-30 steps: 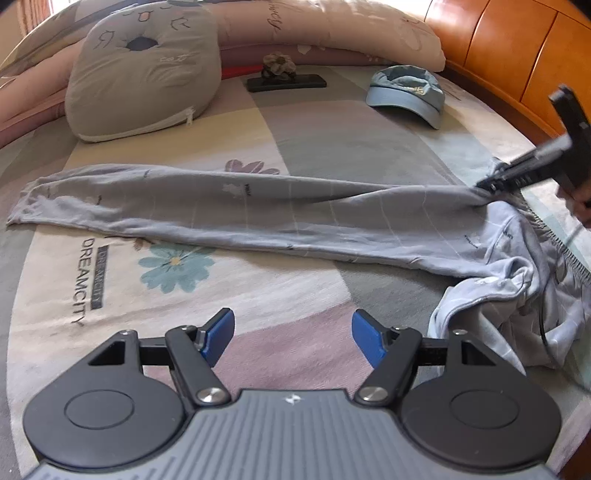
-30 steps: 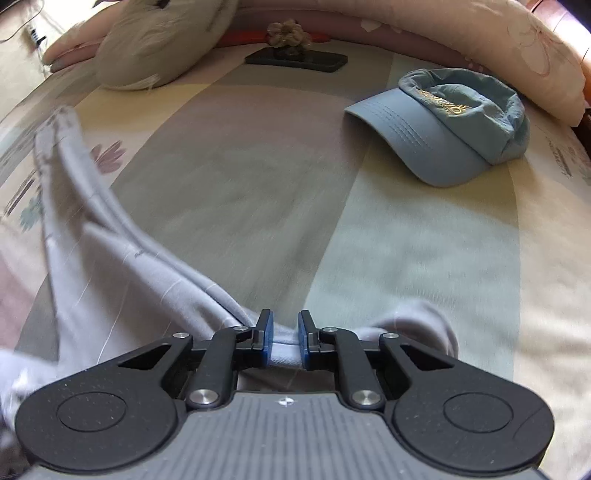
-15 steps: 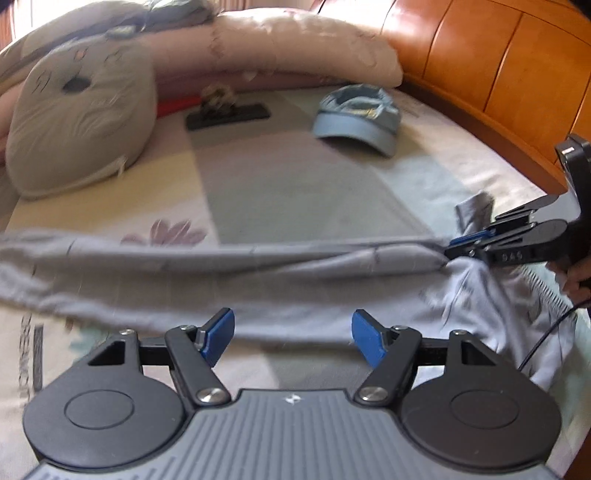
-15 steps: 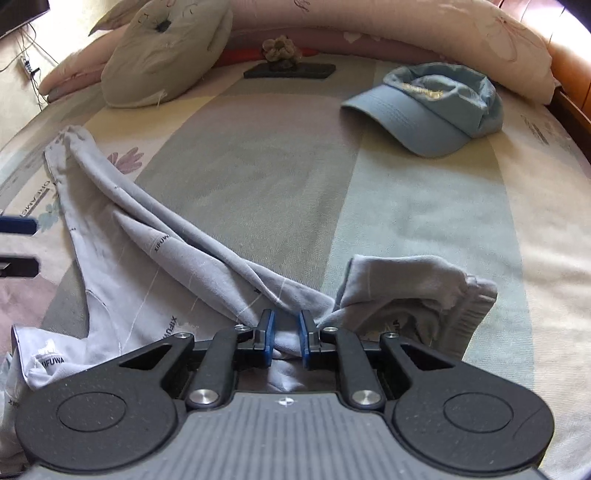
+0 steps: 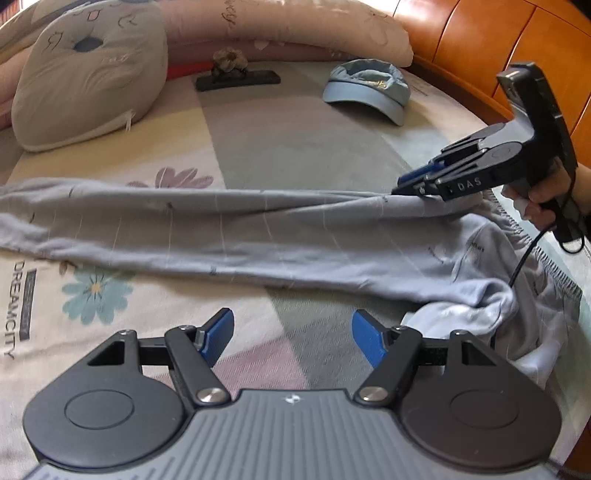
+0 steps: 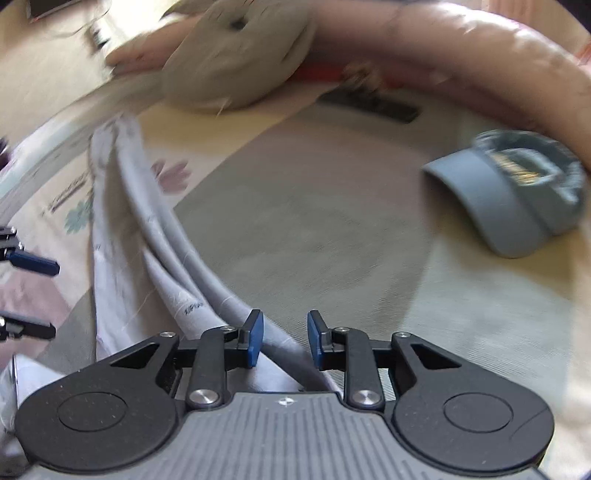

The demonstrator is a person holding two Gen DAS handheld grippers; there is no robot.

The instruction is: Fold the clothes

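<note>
Overhead, patterned bedspread, pillows, wooden headboard, grey trousers.

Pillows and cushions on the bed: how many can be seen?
2. A grey cat-face cushion lies at the far left, and a long pink pillow runs along the headboard behind it. Others may be hidden out of frame.

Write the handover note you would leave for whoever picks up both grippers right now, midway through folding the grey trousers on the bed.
Left gripper: open, empty, hovering over the bedspread just short of the grey trousers.
Right gripper: its fingers have just been opening; the waist-end fabric lies between them, no longer pinched.
Trousers: stretched lengthwise across the bed, legs together, waistband end bunched near the right gripper.
Blue cap and cushion lie beyond, apart from the trousers.
Done: legs laid out together.
Left: smooth the bunched waist, then fold; no fold across the length yet.
</note>
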